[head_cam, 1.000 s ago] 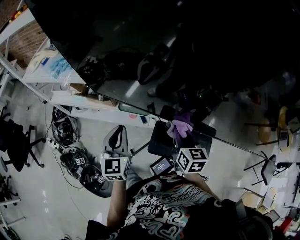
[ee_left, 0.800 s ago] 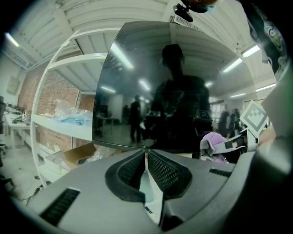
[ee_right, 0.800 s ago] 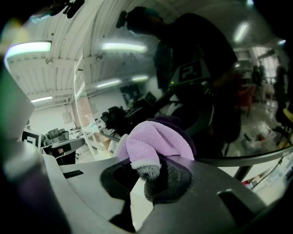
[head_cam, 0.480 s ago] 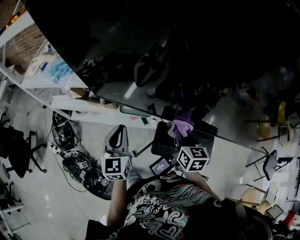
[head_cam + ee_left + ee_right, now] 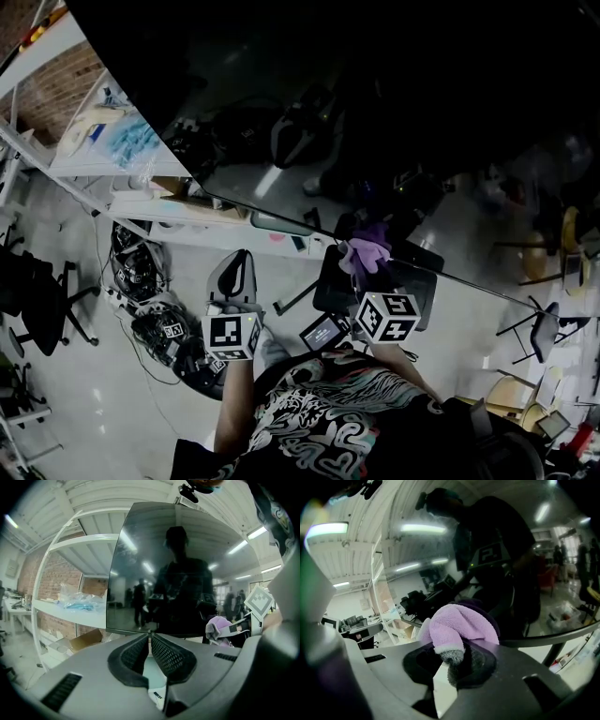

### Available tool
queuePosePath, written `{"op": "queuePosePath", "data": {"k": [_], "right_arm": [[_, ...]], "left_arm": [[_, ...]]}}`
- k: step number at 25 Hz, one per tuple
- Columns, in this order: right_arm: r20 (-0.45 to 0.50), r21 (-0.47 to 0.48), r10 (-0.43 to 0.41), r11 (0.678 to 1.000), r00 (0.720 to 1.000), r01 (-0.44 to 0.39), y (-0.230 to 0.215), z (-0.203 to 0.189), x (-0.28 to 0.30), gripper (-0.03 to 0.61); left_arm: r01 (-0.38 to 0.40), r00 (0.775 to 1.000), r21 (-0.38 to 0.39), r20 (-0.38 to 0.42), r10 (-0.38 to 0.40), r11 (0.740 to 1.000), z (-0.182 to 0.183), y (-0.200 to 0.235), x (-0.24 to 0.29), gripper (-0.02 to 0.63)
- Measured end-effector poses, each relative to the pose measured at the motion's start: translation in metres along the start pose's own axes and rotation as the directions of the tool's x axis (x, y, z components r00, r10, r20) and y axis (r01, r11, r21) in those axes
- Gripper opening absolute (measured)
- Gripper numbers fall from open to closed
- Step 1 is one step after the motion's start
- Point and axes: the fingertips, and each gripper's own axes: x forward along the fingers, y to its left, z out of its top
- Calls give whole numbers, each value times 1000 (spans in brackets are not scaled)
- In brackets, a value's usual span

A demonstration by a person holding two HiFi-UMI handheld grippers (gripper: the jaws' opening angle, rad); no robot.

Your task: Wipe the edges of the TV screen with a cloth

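Workshop with white shelving (image 5: 103, 159) and a brick wall (image 5: 47, 94) on the left, and a big dark TV screen (image 5: 375, 94) filling the far side.
Right gripper (image 5: 364, 267) is clamped on a bunched purple cloth (image 5: 366, 251), which sits against the screen's lower edge. Left gripper (image 5: 236, 265) hangs to its left, just below that edge, its jaws pressed together at the tips with nothing between them.

TV screen (image 5: 375, 94) blocks ahead; shelf (image 5: 103, 172) stands left.
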Motion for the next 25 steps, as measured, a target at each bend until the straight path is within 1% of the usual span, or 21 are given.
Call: {"op": "queuePosePath", "data": {"k": [9,18,25], "right_arm": [[-2,9,-10,1000,1000,10,15,1,14,87],[5,7,-2,1000,1000,2,35,4,26,87],[13,18,-9,1000,1000,9,45,4,36,87]], "left_arm": [[12,1000,1,16,-12,1000,6,21,6,32],[11,1000,6,18,-11,1000,11,44,4,32],[53,998,21,19,-53,998,14,47,12,32]]}}
